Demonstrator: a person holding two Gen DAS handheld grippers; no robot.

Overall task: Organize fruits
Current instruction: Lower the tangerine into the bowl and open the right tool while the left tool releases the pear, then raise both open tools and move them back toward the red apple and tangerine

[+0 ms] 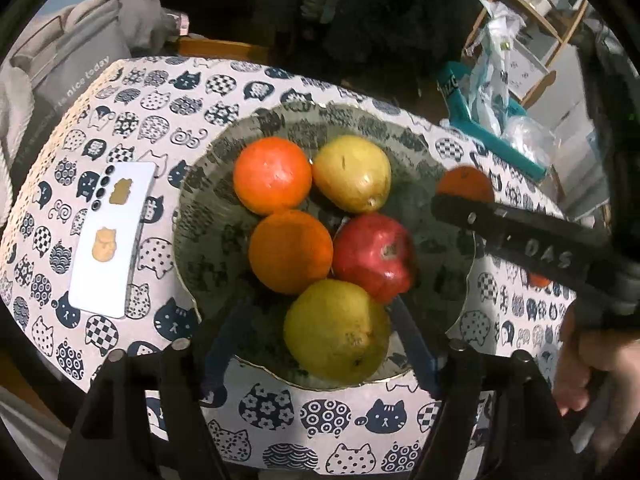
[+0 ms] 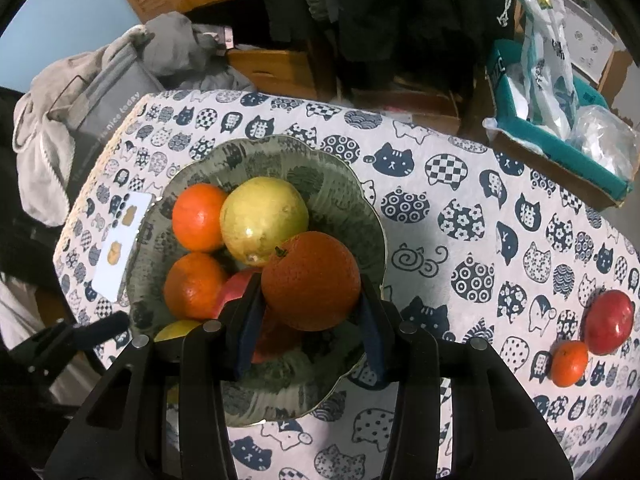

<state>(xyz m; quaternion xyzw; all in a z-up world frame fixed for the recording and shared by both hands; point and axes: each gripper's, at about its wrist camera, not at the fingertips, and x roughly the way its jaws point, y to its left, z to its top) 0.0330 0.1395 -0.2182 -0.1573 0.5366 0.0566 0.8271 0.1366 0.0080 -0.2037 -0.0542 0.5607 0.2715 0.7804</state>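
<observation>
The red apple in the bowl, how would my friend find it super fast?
Look at the cat-patterned tablecloth and find the big green bowl on it. Five fruits sit inside: two oranges, two yellow pears and the red apple. It is the only red one, between the front pear and an orange.

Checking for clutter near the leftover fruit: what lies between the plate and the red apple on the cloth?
Only bare cat-print cloth between plate and red apple, in the right wrist view; a small orange sits beside the apple.

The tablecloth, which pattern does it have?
White tablecloth with dark blue cat heads in varied patterns; the right wrist view shows it best.
</observation>
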